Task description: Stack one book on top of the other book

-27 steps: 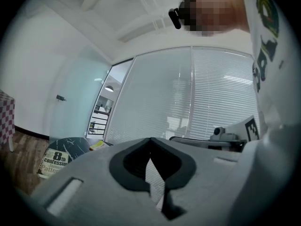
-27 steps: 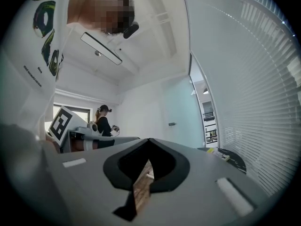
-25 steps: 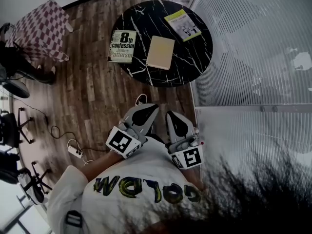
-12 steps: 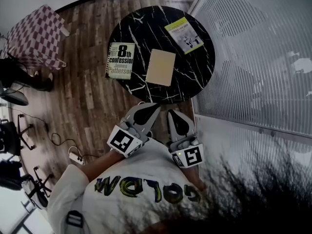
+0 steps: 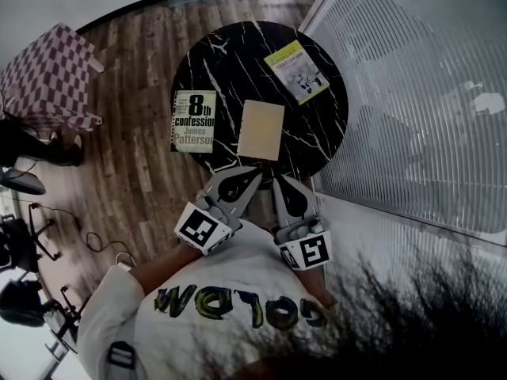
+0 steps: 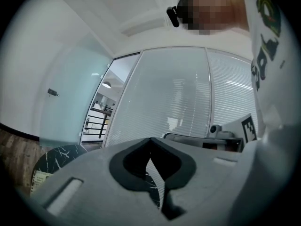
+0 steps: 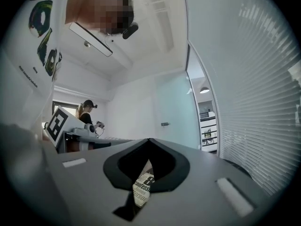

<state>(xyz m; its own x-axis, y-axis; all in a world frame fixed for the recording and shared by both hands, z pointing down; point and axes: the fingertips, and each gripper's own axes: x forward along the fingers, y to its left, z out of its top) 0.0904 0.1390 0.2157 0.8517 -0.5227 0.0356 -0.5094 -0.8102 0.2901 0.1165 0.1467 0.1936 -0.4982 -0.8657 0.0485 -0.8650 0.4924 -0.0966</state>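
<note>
Both pinched closed, empty: left claw (image 5: 250,174), right claw (image 5: 280,182) | hovering at worktop (image 5: 238,54) edge, nothing reached yet | tan book (image 5: 261,129), paperback (image 5: 195,121) lying apart, unstacked

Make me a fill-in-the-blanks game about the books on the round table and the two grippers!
1. The black marble table has ___ books lying on it.
2. The James Patterson book, beside the plain tan book, is titled 8th ___.
3. The jaws of the left gripper and the right gripper are both ___, with nothing held.

Missing words: three; Confession; shut
</note>
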